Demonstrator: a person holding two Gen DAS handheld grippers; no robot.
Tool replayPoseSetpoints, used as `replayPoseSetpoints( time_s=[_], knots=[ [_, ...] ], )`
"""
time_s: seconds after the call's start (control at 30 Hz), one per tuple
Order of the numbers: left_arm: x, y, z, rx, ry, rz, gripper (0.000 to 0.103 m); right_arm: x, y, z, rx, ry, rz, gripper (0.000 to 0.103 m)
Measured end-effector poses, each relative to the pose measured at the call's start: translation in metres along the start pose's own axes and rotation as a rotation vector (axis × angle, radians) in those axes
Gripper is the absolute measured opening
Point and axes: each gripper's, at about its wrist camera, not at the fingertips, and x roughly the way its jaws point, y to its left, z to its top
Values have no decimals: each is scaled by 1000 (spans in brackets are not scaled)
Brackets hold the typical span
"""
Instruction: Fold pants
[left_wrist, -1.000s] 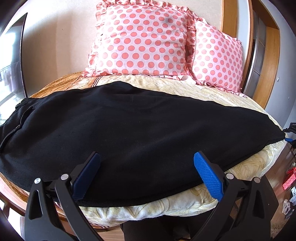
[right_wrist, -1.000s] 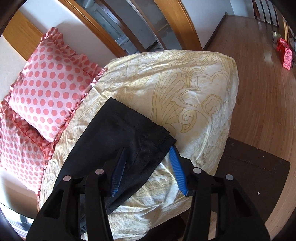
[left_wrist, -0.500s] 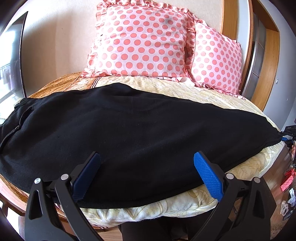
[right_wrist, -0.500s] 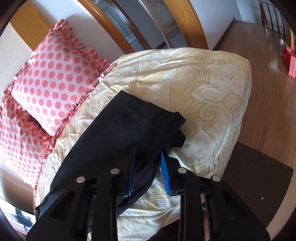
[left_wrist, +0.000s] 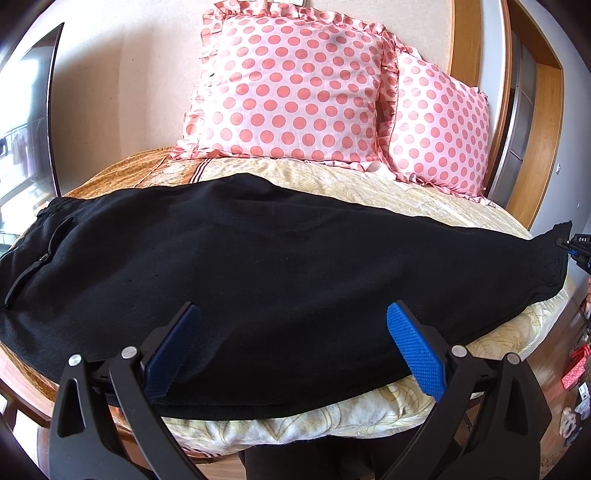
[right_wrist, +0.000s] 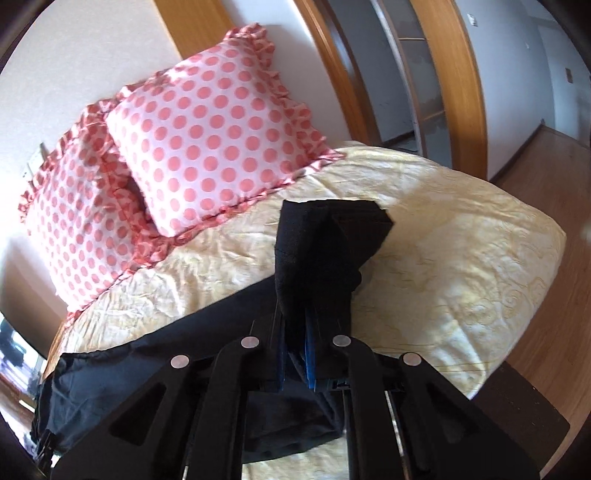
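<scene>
Although the black pants already lie with one leg stacked on the other, a long dark band running from nine o'clock to three o'clock across the bed, the lengthwise folds look not yet made. I judge the task to be near its start: the cuff end has only just been taken up, and bringing it over toward the waist, then halving the bundle again, is what remains.

At the three o'clock end, the right tool has just been closing and is now clamped on the hem, with cloth bunched between its blue pads and a stiff flap of doubled fabric standing up above them toward twelve o'clock. From the left wrist view that end shows lifted off the yellow patterned cover.

Nearer six o'clock, the left tool hangs over the near edge of the pants with its pads wide apart, gripping nothing.

The fabric is thick, matte and fleecy, lying fairly smooth; the waistband with a pocket or drawstring sits at nine o'clock. Two pink dotted pillows stand beyond at twelve o'clock, clear of the cloth.
</scene>
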Motion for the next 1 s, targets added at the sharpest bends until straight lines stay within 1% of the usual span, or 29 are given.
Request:
replayPoseSetpoints(
  time_s=[0.13, 0.3, 0.4, 0.47, 0.53, 0.57, 0.6, 0.63, 0.67, 0.7, 0.73, 0.8, 0.9, 0.97, 1.0],
  knots=[
    [-2, 5, 3, -16, -4, 18, 101, 9, 48, -1, -53, 26, 164, 9],
    [-5, 12, 4, -41, -13, 33, 101, 23, 108, -14, -101, 97, 352, 9],
    [-6, 15, 4, -55, -10, 31, 101, 35, 143, -28, -122, 162, 458, 9],
    [-6, 15, 4, -61, -10, 33, 101, 43, 166, -39, -142, 194, 504, 9],
    [-6, 17, 4, -68, -9, 38, 101, 49, 197, -54, -204, 227, 547, 9],
    [-6, 17, 4, -72, -8, 38, 101, 52, 216, -66, -267, 265, 575, 9],
    [-7, 17, 4, -75, -9, 39, 101, 55, 234, -81, -340, 316, 596, 9],
    [-8, 18, 4, -75, -8, 41, 101, 58, 253, -100, -435, 373, 597, 9],
    [-8, 18, 3, -73, -7, 46, 101, 60, 268, -118, -516, 407, 585, 9],
    [-10, 19, 3, -71, -7, 53, 101, 61, 277, -132, -576, 425, 573, 9],
    [-11, 20, 2, -69, -8, 59, 101, 62, 283, -144, -609, 435, 567, 9],
    [-13, 24, 1, -70, -12, 70, 101, 63, 283, -150, -586, 437, 574, 9],
    [-15, 29, 2, -87, -19, 79, 101, 58, 290, -141, -546, 403, 610, 9],
    [-15, 33, 3, -103, -25, 78, 101, 48, 302, -139, -550, 375, 654, 9],
    [-16, 34, 4, -109, -28, 79, 101, 44, 309, -142, -577, 368, 673, 9]
  ],
)
